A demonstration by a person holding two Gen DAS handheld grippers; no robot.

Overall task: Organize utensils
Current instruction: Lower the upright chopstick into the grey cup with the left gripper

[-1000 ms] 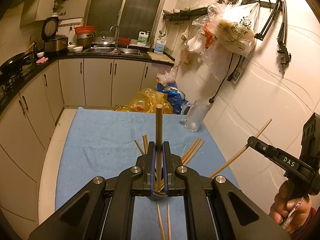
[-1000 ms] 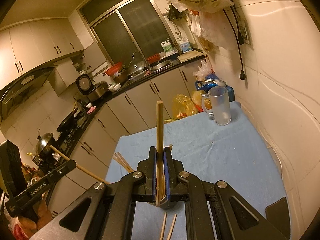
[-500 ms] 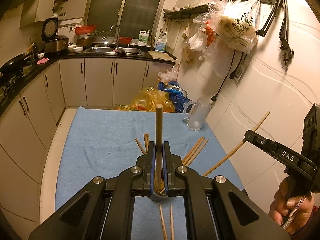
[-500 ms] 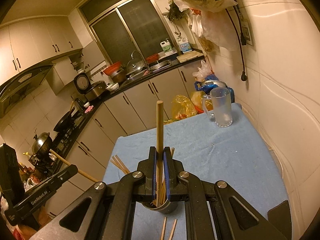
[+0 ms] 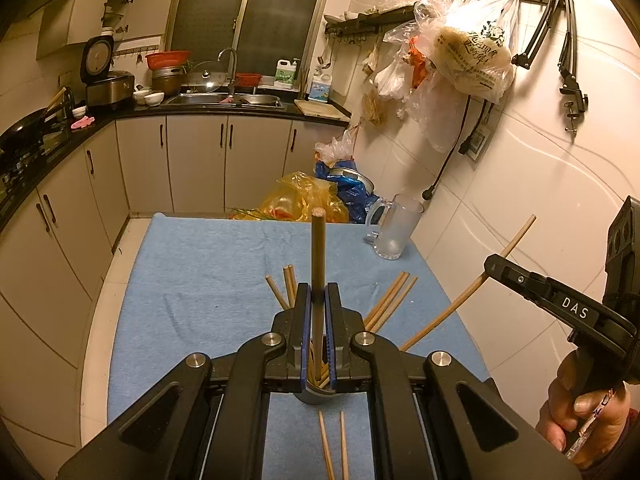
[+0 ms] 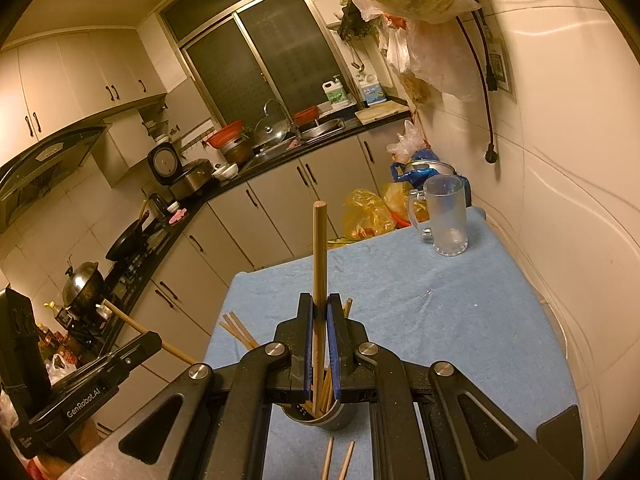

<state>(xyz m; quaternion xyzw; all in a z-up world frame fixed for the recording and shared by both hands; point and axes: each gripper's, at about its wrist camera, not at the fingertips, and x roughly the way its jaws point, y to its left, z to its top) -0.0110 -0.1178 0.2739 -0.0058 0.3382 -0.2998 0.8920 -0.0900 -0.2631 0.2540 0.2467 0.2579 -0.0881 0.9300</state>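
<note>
Left wrist view: left gripper (image 5: 318, 300) fingers clamp a dark wooden chopstick (image 5: 318, 264) upright over the grey metal cup (image 5: 316, 394) on the blue-clothed bench (image 5: 208, 280).
Right wrist view: right gripper (image 6: 319, 312) fingers pinch a light wooden chopstick (image 6: 319, 264), its lower end inside the cup (image 6: 334, 418).
</note>
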